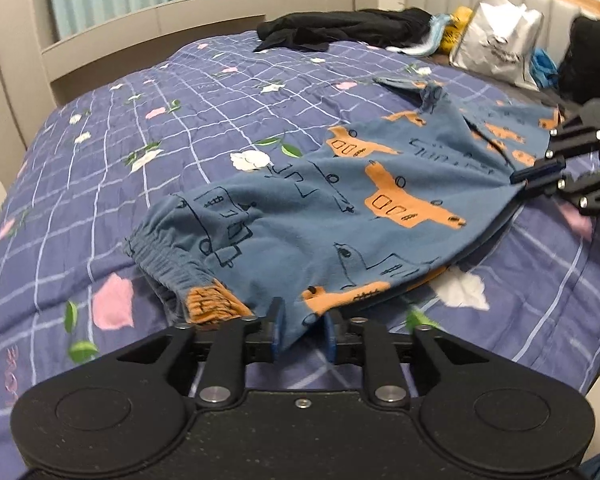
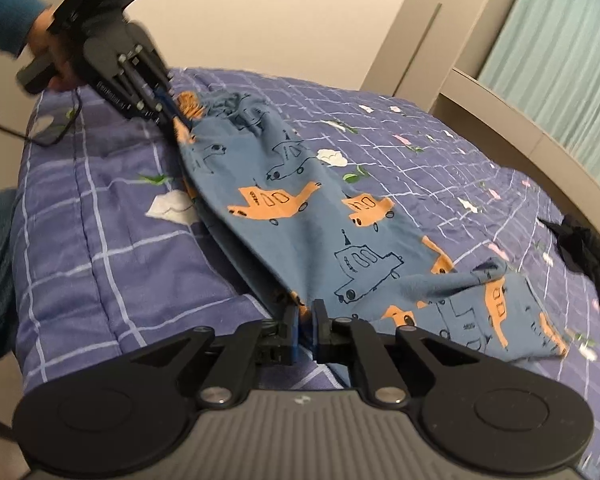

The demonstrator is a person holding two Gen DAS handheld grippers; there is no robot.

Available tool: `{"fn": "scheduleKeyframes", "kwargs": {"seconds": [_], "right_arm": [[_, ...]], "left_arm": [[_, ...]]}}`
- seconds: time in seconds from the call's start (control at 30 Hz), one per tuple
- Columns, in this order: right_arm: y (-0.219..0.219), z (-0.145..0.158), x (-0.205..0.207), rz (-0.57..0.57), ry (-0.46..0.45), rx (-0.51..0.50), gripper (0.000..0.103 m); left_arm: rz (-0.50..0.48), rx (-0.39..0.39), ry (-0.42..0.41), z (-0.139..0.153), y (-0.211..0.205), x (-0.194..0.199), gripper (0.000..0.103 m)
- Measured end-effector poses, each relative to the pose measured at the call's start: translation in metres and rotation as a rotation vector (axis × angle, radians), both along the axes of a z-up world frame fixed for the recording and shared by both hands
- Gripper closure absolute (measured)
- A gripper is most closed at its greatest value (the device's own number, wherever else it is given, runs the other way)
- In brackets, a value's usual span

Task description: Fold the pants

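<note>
One blue car-print pants (image 1: 340,208), seemingly folded

the pants (image 1: 340,216) edge between the left gripper (image 1: 303,330) pads is hidden below the fingers. the dark bundle (image 1: 592,60) is cut off at the right edge. print on the silver bag (image 1: 500,40) is too blurred to read. the sleeve (image 2: 4,20) runs off the frame.

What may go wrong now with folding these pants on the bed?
1. The left gripper has its jaws apart around the pants edge, so the cloth may slip out and the fold come undone.
2. The pants lie near the bed edge; a pull by the right gripper may drag them off.
</note>
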State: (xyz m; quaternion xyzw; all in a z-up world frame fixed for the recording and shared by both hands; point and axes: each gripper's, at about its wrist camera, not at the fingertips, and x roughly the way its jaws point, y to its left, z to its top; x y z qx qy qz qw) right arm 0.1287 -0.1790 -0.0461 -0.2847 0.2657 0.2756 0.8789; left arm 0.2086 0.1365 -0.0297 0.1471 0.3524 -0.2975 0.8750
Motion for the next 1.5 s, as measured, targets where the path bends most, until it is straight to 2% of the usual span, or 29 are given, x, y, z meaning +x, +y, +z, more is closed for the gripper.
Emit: {"fn": "scheduleKeyframes", "kwargs": {"seconds": [0.03,0.07,0.1,0.13,0.17,0.2,0.23,0.27,0.3,0.33,0.4,0.47,0.73,0.9,1.0,1.07,1.2,1.5], "right_arm": [[-0.002,0.001,0.001,-0.008,0.007,0.020,0.091],[-0.005,0.002,0.001,-0.016,0.015,0.044,0.084],[-0.007,0.003,0.001,-0.022,0.021,0.065,0.071],[-0.009,0.005,0.001,-0.025,0.026,0.083,0.063],[-0.011,0.007,0.000,-0.028,0.029,0.104,0.050],[-0.014,0.009,-0.001,-0.035,0.026,0.122,0.041],[-0.016,0.011,-0.003,-0.042,0.020,0.134,0.037],[-0.019,0.013,-0.005,-0.051,0.013,0.146,0.030],[-0.024,0.016,-0.006,-0.065,0.006,0.159,0.022],[-0.028,0.018,-0.007,-0.080,0.000,0.173,0.018],[-0.040,0.023,-0.007,-0.124,-0.013,0.205,0.005],[-0.052,0.027,-0.008,-0.167,-0.032,0.232,0.000],[-0.108,0.039,0.001,-0.352,-0.048,0.280,0.000],[-0.153,0.039,-0.004,-0.547,-0.042,0.302,0.000],[-0.179,0.035,-0.014,-0.658,-0.054,0.263,0.000],[-0.195,0.033,-0.019,-0.713,-0.053,0.241,0.000],[-0.230,0.032,-0.026,-0.812,-0.044,0.268,0.000],[-0.275,0.031,-0.025,-0.897,-0.042,0.308,0.000]], "left_arm": [[0.010,-0.011,0.004,0.000,-0.001,-0.002,0.066],[0.024,-0.024,0.010,0.000,-0.002,-0.004,0.061],[0.036,-0.038,0.013,0.001,-0.003,-0.008,0.050],[0.047,-0.054,0.015,0.002,-0.004,-0.011,0.039],[0.063,-0.075,0.015,0.004,-0.006,-0.015,0.033],[0.079,-0.093,0.014,0.006,-0.008,-0.019,0.025],[0.091,-0.115,0.015,0.009,-0.011,-0.023,0.017],[0.101,-0.136,0.014,0.011,-0.013,-0.027,0.014],[0.125,-0.160,0.011,0.013,-0.017,-0.031,0.005],[0.147,-0.186,0.006,0.016,-0.020,-0.034,0.001],[0.171,-0.251,0.010,0.019,-0.030,-0.038,0.001],[0.184,-0.299,0.020,0.021,-0.042,-0.038,0.001],[0.140,-0.426,0.004,0.026,-0.113,-0.029,0.001],[0.092,-0.406,-0.004,0.025,-0.168,-0.019,0.001],[0.058,-0.380,-0.010,0.024,-0.199,-0.015,0.001],[0.032,-0.370,-0.013,0.023,-0.215,-0.012,0.001],[0.000,-0.347,-0.006,0.018,-0.245,-0.007,0.001],[0.024,-0.303,0.014,0.013,-0.277,0.008,0.001]]}}
